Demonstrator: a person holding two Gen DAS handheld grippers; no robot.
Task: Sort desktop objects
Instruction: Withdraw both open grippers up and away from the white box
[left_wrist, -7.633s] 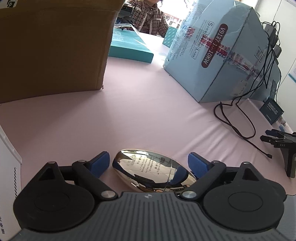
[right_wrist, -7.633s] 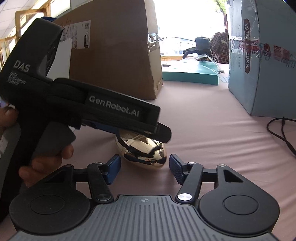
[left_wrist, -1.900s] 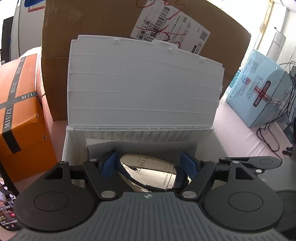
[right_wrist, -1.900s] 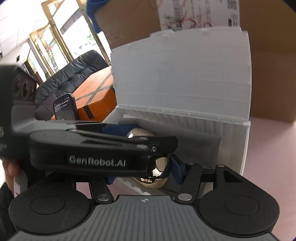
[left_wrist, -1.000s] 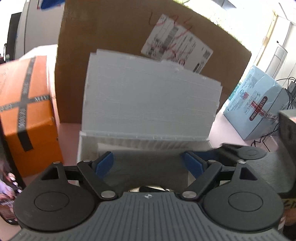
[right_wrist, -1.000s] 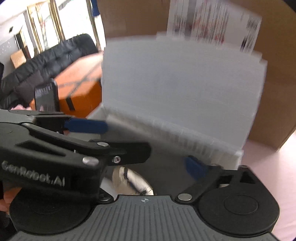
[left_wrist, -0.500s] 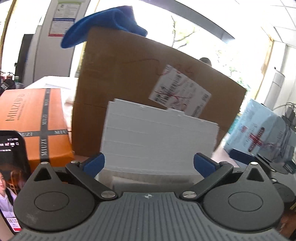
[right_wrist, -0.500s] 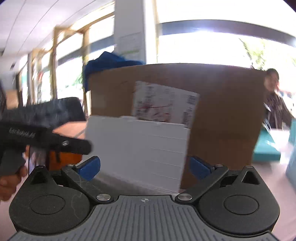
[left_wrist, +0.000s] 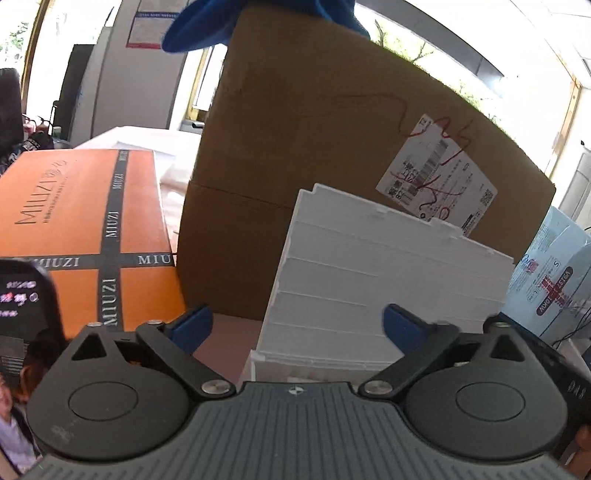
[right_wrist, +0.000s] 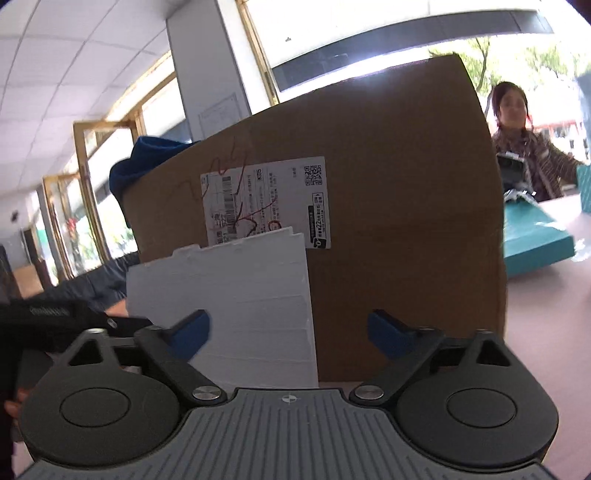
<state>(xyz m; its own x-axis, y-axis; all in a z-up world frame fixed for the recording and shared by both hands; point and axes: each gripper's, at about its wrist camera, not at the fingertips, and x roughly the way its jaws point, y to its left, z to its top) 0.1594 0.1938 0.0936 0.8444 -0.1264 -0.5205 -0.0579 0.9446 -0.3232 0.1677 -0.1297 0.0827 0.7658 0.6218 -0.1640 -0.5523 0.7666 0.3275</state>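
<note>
White ribbed plastic fills the middle of the left wrist view: the raised lid (left_wrist: 388, 280) of a storage box, standing upright against a big cardboard carton (left_wrist: 332, 177). Only a strip of the box rim (left_wrist: 258, 363) shows above the gripper body, so the inside of the box is hidden and nothing sorted can be made out there. The left gripper (left_wrist: 297, 326) is held level in front of the lid, its blue fingertips (left_wrist: 192, 326) spread wide with nothing between them. An orange box (left_wrist: 74, 236) printed MIUZI sits to the left on the pink table (left_wrist: 229, 343); a phone (left_wrist: 22, 332) at the near left edge is cut off. A blue cloth (left_wrist: 221, 22) lies on top of the carton, partly out of frame. A pale blue package (left_wrist: 550, 280) stands at the right, and a dark shape at the near right edge is too cut off to identify.

From the right wrist view, the lid (right_wrist: 229, 302) appears left of centre, blurred, with the carton (right_wrist: 369, 229) and its shipping label (right_wrist: 266, 206) behind. The right gripper (right_wrist: 288, 328) is tilted slightly upward, fingers equally wide apart and empty. The box below the lid is hidden by the gripper body. At the left edge the black left gripper (right_wrist: 55, 325) is only partly visible. A teal box (right_wrist: 535, 240) lies far right on the table, with a seated person (right_wrist: 524, 147) beyond it.
</note>
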